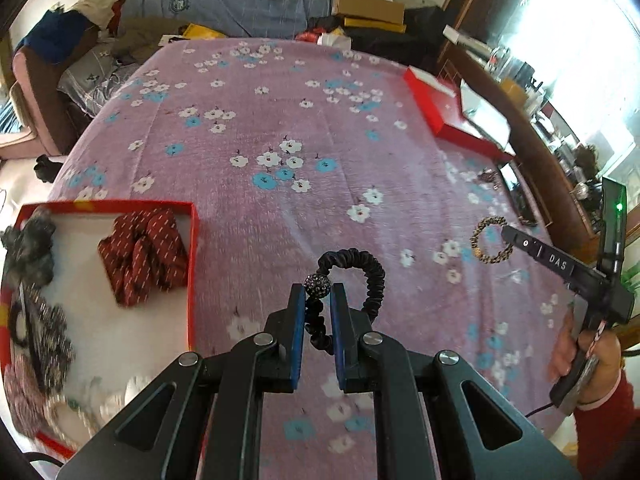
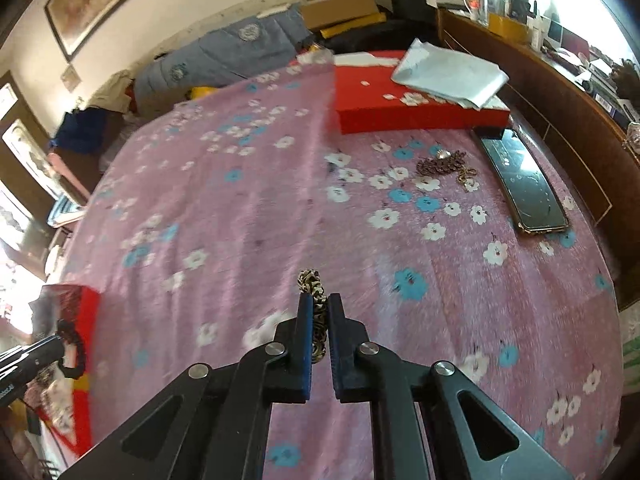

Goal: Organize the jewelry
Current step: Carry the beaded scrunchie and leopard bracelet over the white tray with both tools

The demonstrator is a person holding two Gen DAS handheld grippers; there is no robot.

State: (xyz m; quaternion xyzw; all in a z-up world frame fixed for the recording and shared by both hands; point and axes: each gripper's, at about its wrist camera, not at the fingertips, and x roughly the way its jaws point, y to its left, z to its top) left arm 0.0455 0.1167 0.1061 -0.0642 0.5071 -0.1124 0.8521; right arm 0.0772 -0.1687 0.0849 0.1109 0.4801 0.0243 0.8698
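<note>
Pinching upright loops — left gripper (image 1: 319,300) black scrunchie (image 1: 354,276), right gripper (image 2: 320,312) leopard scrunchie (image 2: 316,304).

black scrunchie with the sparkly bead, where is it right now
Left wrist view, centre: the black scrunchie is clamped in the left gripper, above the floral blanket, right of the red box.

Surface: bed (image 2: 256,208) under a pink flowered cover.
Left edge: open red box (image 1: 194,264) holding scrunchies.
Far right: closed red box (image 2: 420,114), jewelry heap (image 2: 444,166), phone (image 2: 524,184).
</note>
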